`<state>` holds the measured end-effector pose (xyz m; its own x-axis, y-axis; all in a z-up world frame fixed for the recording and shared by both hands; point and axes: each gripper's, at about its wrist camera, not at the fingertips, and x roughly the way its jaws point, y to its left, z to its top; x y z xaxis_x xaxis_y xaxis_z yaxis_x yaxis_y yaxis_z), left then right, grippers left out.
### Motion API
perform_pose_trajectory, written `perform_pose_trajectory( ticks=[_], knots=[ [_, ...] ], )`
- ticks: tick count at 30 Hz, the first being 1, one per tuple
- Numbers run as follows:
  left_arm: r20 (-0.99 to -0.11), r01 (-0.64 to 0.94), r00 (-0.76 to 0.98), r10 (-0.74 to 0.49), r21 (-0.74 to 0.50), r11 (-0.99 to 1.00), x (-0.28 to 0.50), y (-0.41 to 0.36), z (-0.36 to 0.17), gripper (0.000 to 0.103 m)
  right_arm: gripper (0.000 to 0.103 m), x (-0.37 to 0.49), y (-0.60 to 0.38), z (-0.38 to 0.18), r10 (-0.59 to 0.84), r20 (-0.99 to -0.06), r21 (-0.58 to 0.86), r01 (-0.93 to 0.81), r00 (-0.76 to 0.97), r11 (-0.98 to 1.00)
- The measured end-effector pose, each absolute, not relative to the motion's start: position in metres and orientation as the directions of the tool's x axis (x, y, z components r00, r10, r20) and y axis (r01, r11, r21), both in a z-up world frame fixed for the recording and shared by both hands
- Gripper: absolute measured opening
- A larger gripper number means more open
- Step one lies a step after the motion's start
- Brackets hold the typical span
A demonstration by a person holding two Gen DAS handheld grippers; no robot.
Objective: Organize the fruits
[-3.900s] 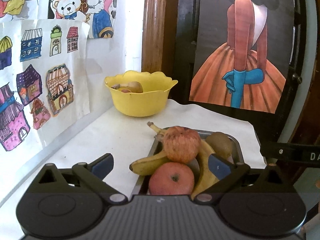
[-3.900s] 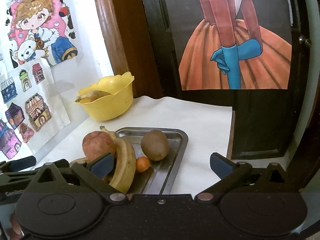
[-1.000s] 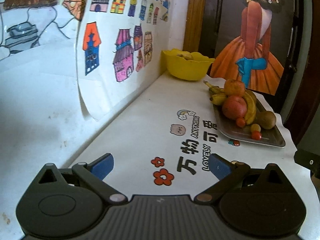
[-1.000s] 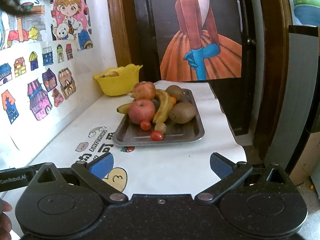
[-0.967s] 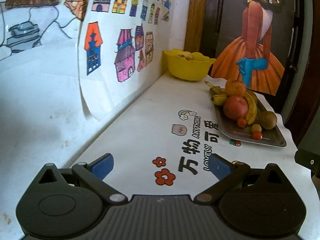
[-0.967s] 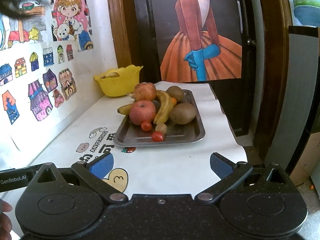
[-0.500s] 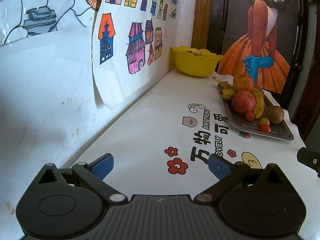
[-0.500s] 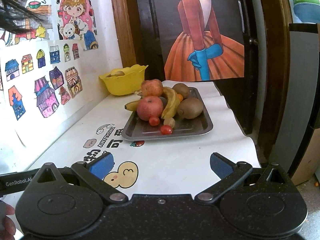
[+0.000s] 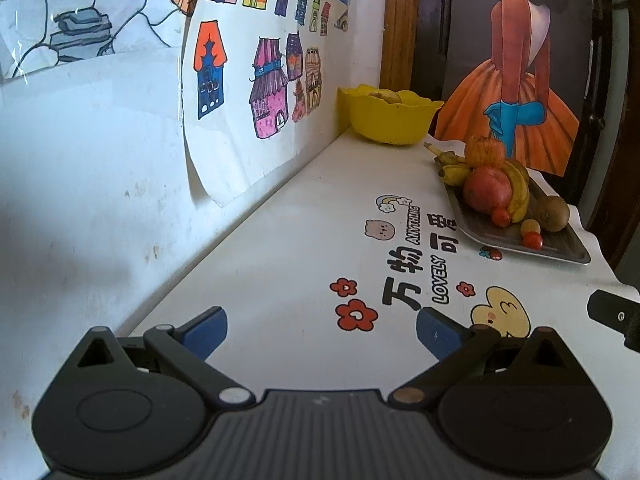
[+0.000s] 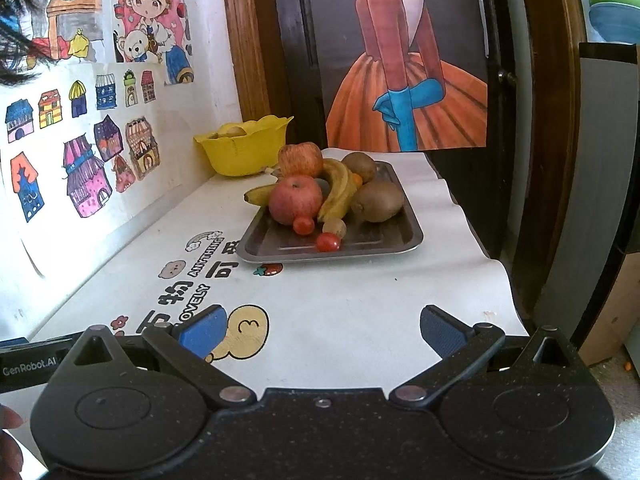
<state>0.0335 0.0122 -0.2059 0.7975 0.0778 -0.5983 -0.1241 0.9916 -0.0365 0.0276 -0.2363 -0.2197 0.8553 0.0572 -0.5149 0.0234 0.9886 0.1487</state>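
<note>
A metal tray holds two red apples, bananas, two kiwis, cherry tomatoes and a small orange fruit. A yellow bowl with fruit inside stands behind it by the wall. The tray and bowl also show in the left wrist view. My left gripper is open and empty, far in front of the tray over the printed cloth. My right gripper is open and empty, near the table's front edge.
A white printed tablecloth covers the table. The wall with drawings runs along the left. A dark door with a poster stands behind. The table's right edge drops off to the floor.
Both grippers have pulled back from the tray, which now looks smaller and farther. Both stay open and empty.
</note>
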Motion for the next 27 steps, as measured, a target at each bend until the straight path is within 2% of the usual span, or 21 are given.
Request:
perform_pose_trajectory(
  ticks=[27],
  knots=[
    [-0.605, -0.119, 0.792, 0.084, -0.018, 0.993, 0.029, -0.003, -0.208, 0.103, 0.102, 0.028, -0.248, -0.224, 0.052, -0.519, 0.153, 0.033, 0.853, 0.988]
  ],
)
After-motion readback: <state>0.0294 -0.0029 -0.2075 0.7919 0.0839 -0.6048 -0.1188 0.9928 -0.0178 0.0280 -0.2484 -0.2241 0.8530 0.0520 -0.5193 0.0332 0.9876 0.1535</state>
